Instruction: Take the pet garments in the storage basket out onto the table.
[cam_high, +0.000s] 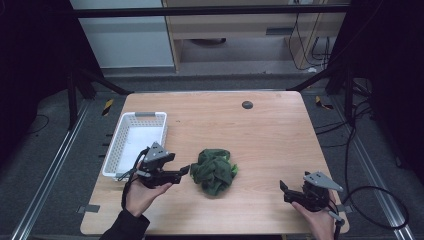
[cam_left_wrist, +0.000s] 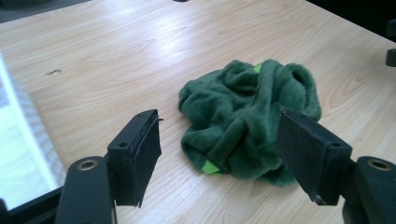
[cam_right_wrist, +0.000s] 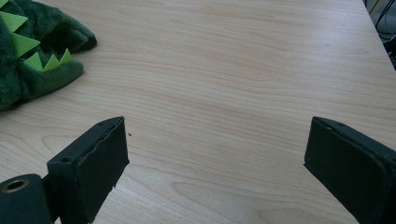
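Note:
A crumpled dark green fleece garment (cam_high: 214, 171) with light green felt spikes lies on the wooden table (cam_high: 270, 135), a little in front of its middle. My left gripper (cam_high: 184, 171) is just to its left, pointing at it. In the left gripper view the garment (cam_left_wrist: 247, 116) lies right ahead of the left gripper (cam_left_wrist: 219, 122), whose jaws stand wide apart without pressing on it. My right gripper (cam_high: 285, 192) rests open near the front right edge. The right gripper view shows that gripper (cam_right_wrist: 217, 133) with bare wood between its jaws and the garment (cam_right_wrist: 28, 51) far off at the upper left.
A white plastic basket (cam_high: 135, 116) stands at the table's left side, just behind my left hand. A small black round cap (cam_high: 247, 104) sits in the tabletop near the far edge. Cables trail on the floor to the right.

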